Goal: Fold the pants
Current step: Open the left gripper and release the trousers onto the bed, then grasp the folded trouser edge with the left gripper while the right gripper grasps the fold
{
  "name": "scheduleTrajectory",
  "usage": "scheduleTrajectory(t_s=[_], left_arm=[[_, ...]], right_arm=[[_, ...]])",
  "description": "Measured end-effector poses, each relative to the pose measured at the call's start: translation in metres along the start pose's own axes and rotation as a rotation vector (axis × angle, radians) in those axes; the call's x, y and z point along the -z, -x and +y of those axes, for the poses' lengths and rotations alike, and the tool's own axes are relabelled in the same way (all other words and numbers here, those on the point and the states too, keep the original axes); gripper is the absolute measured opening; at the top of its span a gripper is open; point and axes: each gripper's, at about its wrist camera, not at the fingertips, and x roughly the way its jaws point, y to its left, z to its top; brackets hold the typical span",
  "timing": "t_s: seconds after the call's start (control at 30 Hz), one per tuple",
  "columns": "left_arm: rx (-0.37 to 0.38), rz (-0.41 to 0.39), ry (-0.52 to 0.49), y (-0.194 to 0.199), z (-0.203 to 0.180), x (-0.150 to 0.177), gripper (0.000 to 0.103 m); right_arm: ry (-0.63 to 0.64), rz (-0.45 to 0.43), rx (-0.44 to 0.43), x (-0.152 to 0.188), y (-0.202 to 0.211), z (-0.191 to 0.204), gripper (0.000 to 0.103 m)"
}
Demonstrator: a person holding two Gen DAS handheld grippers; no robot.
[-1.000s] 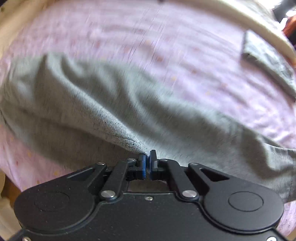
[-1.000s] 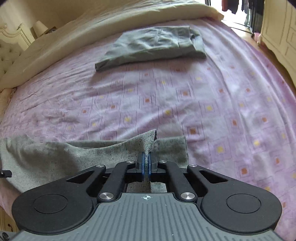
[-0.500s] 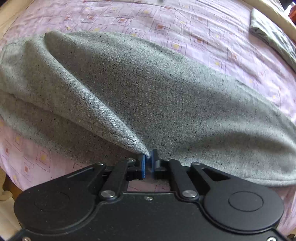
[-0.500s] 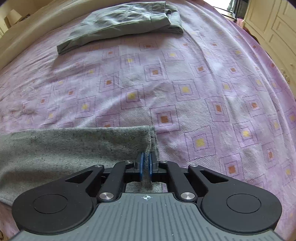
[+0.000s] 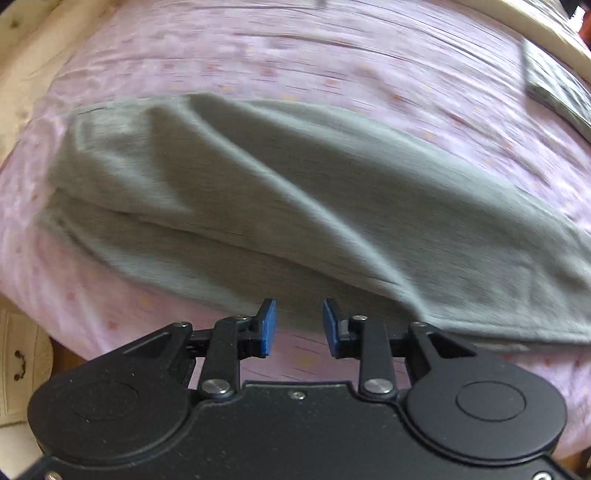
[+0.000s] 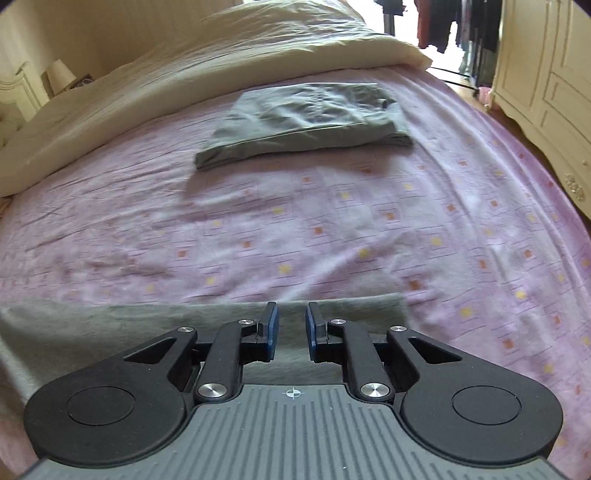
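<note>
Lilac bedding with a pattern of small squares is seen across the bed (image 6: 332,229), and a cream duvet (image 6: 221,66) is bunched along its far side. Cream cupboard doors (image 6: 546,85) are seen at the right, and hanging clothes (image 6: 454,22) are visible beyond the bed's far corner.

The grey pants (image 5: 295,192) are laid on the near part of the bed, lengthwise across the left wrist view, with a long diagonal crease running through the cloth. In the right wrist view one squared end of them (image 6: 221,317) is seen close to the near edge of the bed. A second grey garment (image 6: 306,118), already folded, is laid further up the bed, well apart from them.

The left hand-held gripper (image 5: 299,325) is held over the near hem, its jaws apart and opening; nothing is gripped between the blue pads (image 5: 267,328), and only bedding and the hem are seen in the gap. The right hand-held gripper (image 6: 291,328) is held over the pants' end, its jaws likewise parted and opening, with cloth seen below the gap but not pinched. The left view is blurred.
</note>
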Motion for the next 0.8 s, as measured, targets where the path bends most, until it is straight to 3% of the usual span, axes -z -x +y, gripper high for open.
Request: scheduleTrajectory(t_s=[0.23, 0.3, 0.37, 0.43, 0.5, 0.6, 0.8], left_arm=[[-0.090, -0.028, 0.093, -0.020, 0.124, -0.044, 0.041], [-0.093, -0.046, 0.095, -0.027, 0.158, -0.056, 0.044], [-0.095, -0.062, 0.077, -0.034, 0.187, -0.069, 0.054], [-0.091, -0.080, 0.045, -0.038, 0.213, -0.079, 0.055], [-0.085, -0.092, 0.005, -0.044, 0.232, -0.090, 0.057], [-0.065, -0.097, -0.041, -0.052, 0.253, -0.104, 0.063], [0.015, -0.061, -0.078, -0.072, 0.272, -0.122, 0.065]], right_arm=[[-0.024, 0.087, -0.194, 0.037, -0.001, 0.129, 0.016], [-0.076, 0.127, -0.243, 0.051, -0.006, 0.166, 0.016], [-0.154, 0.167, -0.274, 0.065, -0.011, 0.199, 0.016], [-0.249, 0.203, -0.304, 0.083, -0.016, 0.230, 0.017], [-0.291, 0.225, -0.312, 0.097, -0.022, 0.255, 0.024], [-0.336, 0.241, -0.287, 0.117, -0.030, 0.283, 0.026], [-0.522, 0.222, -0.260, 0.137, -0.040, 0.295, 0.034]])
